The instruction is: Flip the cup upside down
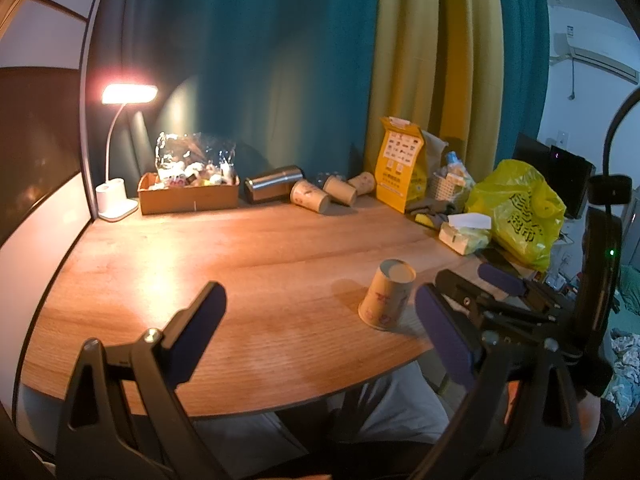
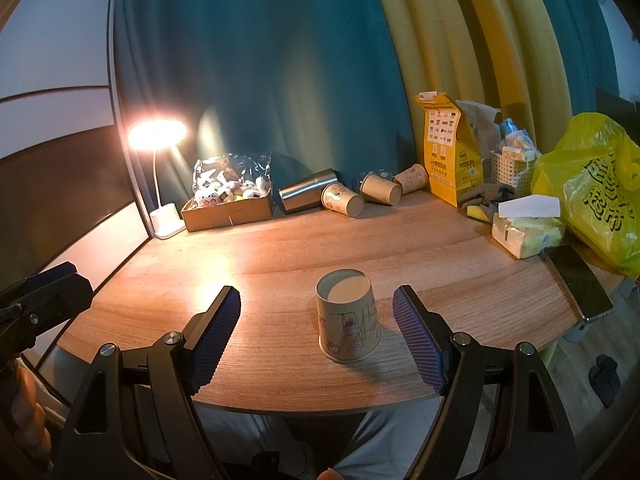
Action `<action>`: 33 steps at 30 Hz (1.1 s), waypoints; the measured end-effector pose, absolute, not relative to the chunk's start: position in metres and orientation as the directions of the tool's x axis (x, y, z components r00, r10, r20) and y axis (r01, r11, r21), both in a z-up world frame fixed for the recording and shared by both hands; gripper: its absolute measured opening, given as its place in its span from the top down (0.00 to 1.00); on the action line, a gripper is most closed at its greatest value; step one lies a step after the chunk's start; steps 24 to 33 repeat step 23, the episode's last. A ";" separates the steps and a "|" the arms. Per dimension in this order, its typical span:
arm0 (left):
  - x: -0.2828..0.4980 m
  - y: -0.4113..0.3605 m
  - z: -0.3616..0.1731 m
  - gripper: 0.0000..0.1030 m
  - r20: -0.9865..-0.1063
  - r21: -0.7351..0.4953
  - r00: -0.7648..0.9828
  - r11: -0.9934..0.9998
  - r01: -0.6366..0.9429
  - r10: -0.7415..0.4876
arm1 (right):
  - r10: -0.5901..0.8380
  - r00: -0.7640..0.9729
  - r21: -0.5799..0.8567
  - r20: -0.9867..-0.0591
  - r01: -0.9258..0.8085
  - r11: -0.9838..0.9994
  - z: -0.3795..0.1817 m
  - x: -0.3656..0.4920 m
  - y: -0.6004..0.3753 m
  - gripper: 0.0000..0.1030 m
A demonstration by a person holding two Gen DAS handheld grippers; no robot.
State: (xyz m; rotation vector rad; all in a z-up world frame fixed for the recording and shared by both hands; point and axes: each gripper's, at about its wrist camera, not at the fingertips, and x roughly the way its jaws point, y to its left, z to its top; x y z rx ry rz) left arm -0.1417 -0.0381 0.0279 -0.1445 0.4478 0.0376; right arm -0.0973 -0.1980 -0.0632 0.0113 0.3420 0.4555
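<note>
The paper cup (image 2: 347, 316) stood mouth-down on the counter (image 2: 280, 264), near its front edge, between the spread fingers of the right tongs (image 2: 316, 322) without touching either pad. The left tongs (image 1: 320, 334) hung open at the cup's 9 o'clock, gripping nothing. Bare wood lay from 10 to 12 o'clock. Along the back edge, a cardboard box (image 2: 228, 210) held wrapped snacks, a steel tumbler (image 2: 306, 191) and three paper cups (image 2: 380, 189) lay sideways, and a white basket (image 2: 510, 168) held packets.

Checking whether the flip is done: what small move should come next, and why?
Probably pull the right gripper back, open. The cup already stands upside down, wide rim on the table, between its spread fingers, seemingly untouched.
</note>
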 end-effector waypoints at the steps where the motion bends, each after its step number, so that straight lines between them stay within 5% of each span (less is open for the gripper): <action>1: -0.142 -0.037 0.028 0.06 -0.434 -0.131 0.901 0.989 -0.067 0.003 | 0.433 0.842 0.087 -0.322 -0.429 0.899 -0.064 -0.098 -0.198 0.21; 33: -0.134 -0.037 0.018 0.06 -0.456 -0.144 0.890 0.987 -0.063 -0.010 | 0.431 0.832 0.094 -0.349 -0.427 0.899 -0.078 -0.097 -0.193 0.21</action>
